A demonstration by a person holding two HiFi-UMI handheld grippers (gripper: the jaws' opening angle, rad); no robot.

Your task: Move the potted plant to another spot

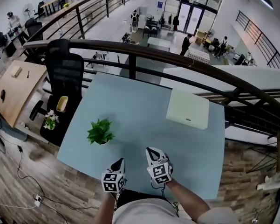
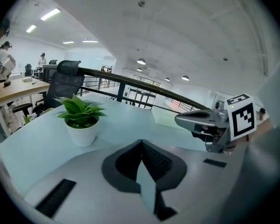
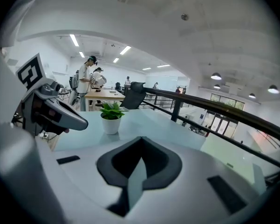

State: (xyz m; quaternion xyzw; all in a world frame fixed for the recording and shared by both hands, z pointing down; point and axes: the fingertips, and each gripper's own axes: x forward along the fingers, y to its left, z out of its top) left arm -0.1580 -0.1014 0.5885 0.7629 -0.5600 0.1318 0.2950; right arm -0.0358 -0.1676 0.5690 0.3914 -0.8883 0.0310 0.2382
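Observation:
A small potted plant (image 1: 100, 132) with green leaves in a white pot stands on the pale blue table (image 1: 130, 101), left of the middle. Both grippers hover over the table's near edge, apart from the plant. My left gripper (image 1: 120, 161) is shut with nothing in it, and the plant (image 2: 81, 120) shows ahead and to its left. My right gripper (image 1: 150, 150) is shut and empty too, with the plant (image 3: 111, 118) farther ahead on its left. In each gripper view the jaws (image 2: 141, 146) (image 3: 140, 141) meet in a closed seam.
A flat white box (image 1: 187, 108) lies on the table's far right part. A black office chair (image 1: 64, 73) stands at the table's left end. A dark railing (image 1: 177, 59) runs behind the table. A wooden desk (image 1: 14, 90) is at far left.

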